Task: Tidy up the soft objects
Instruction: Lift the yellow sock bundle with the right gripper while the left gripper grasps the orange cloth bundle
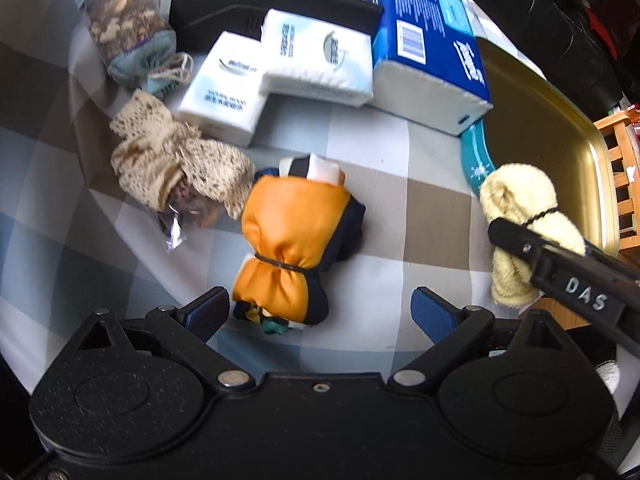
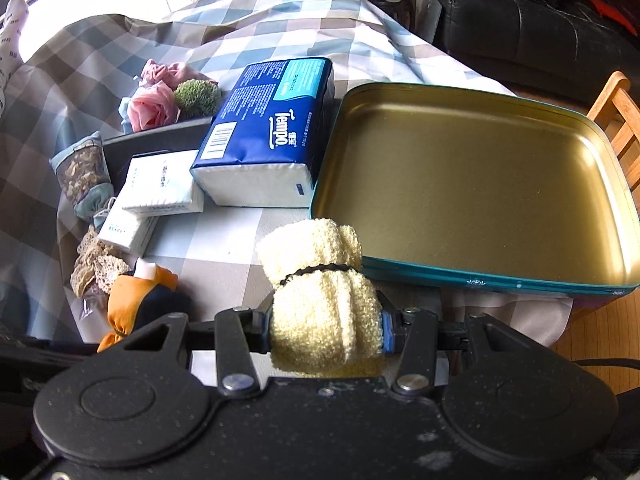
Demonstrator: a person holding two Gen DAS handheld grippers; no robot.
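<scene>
My right gripper (image 2: 326, 330) is shut on a cream knitted roll (image 2: 320, 300) tied with a black band, held just in front of the near rim of a gold tin tray (image 2: 480, 184). The roll also shows in the left wrist view (image 1: 520, 216), beside the tray (image 1: 540, 120). My left gripper (image 1: 320, 312) is open, its blue pads either side of the near end of an orange and navy cloth bundle (image 1: 292, 232) lying on the checked tablecloth. The bundle also shows in the right wrist view (image 2: 140, 300).
A blue Tempo tissue pack (image 1: 424, 40), two white tissue packs (image 1: 228, 84), a lace bundle (image 1: 168, 156) and a patterned pouch (image 1: 128, 28) lie behind the orange bundle. A black tray (image 1: 240, 12) sits at the back with pink and green soft items (image 2: 168, 100). A wooden chair (image 2: 616, 112) stands right.
</scene>
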